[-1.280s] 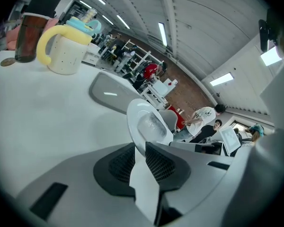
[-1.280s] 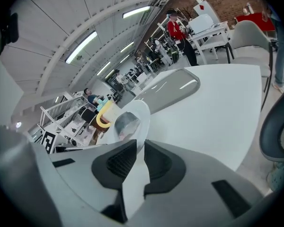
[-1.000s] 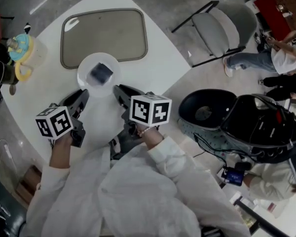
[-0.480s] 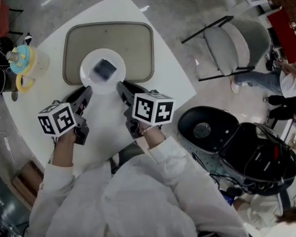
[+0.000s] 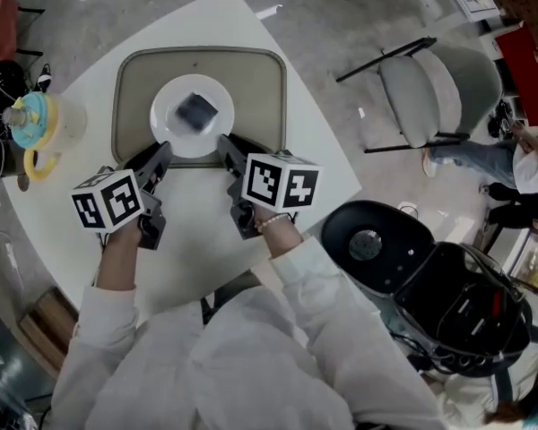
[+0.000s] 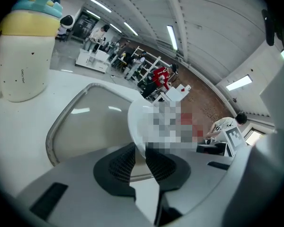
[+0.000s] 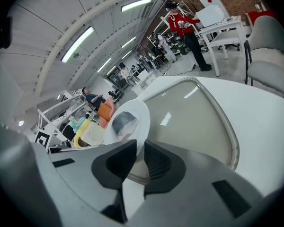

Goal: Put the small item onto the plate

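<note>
A white plate [image 5: 175,128] with a small dark grey item [image 5: 197,110] on it is over the near half of the beige tray [image 5: 251,79]. My left gripper [image 5: 164,153] is shut on the plate's near-left rim and my right gripper [image 5: 222,143] is shut on its near-right rim. In the left gripper view the plate's edge [image 6: 136,122] runs between the dark pads [image 6: 120,163] of the left gripper [image 6: 141,151]. In the right gripper view the right gripper [image 7: 139,148] pinches the plate [image 7: 141,115], with the item [image 7: 124,122] on it and the tray [image 7: 194,117] behind.
A white jug with a yellow and teal lid [image 5: 38,119] stands at the table's left, also large in the left gripper view as the jug [image 6: 23,56]. A grey chair [image 5: 430,83] and an open black case [image 5: 448,285] are on the floor to the right. The table's edge lies just beyond the tray.
Both grippers have carried the plate with the item away from me, from the bare table in front of the tray to over the tray's near half.
</note>
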Demonstrator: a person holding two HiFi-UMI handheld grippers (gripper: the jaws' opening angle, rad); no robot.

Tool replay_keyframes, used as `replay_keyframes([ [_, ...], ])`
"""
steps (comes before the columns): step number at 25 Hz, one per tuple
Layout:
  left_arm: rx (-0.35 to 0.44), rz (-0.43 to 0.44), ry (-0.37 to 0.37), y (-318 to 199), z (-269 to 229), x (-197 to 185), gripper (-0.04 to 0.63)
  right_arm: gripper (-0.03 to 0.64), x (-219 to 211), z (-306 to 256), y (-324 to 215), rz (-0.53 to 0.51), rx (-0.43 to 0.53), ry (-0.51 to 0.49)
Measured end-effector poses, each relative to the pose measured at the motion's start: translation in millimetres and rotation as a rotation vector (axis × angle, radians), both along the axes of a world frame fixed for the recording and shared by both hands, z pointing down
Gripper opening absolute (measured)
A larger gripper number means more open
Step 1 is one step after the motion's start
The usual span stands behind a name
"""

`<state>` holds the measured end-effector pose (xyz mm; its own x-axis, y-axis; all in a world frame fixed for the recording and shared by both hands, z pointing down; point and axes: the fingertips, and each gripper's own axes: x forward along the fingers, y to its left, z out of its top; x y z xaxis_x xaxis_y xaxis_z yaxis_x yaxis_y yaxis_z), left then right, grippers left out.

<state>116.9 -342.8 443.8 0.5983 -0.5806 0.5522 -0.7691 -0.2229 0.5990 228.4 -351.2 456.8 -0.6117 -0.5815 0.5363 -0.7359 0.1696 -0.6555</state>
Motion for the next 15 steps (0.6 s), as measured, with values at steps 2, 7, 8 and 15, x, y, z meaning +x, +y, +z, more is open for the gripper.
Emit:
replay_keyframes([
  [2, -0.015, -0.007, -0.004, -6, 4, 1, 0.058, 0.058, 1, 3, -6, -0.007, -0.011, 0.006],
  [7, -0.057, -0.004, -0.031, -17, 14, 3, 0.058, 0.058, 3, 11, -16, -0.02, -0.047, 0.02],
  [8, -0.068, -0.002, -0.033, -19, 15, 3, 0.058, 0.058, 2, 13, -17, -0.024, -0.056, 0.024],
  [15, -0.129, -0.007, -0.038, -24, 23, 4, 0.064, 0.058, 1, 17, -27, -0.053, -0.099, 0.052],
])
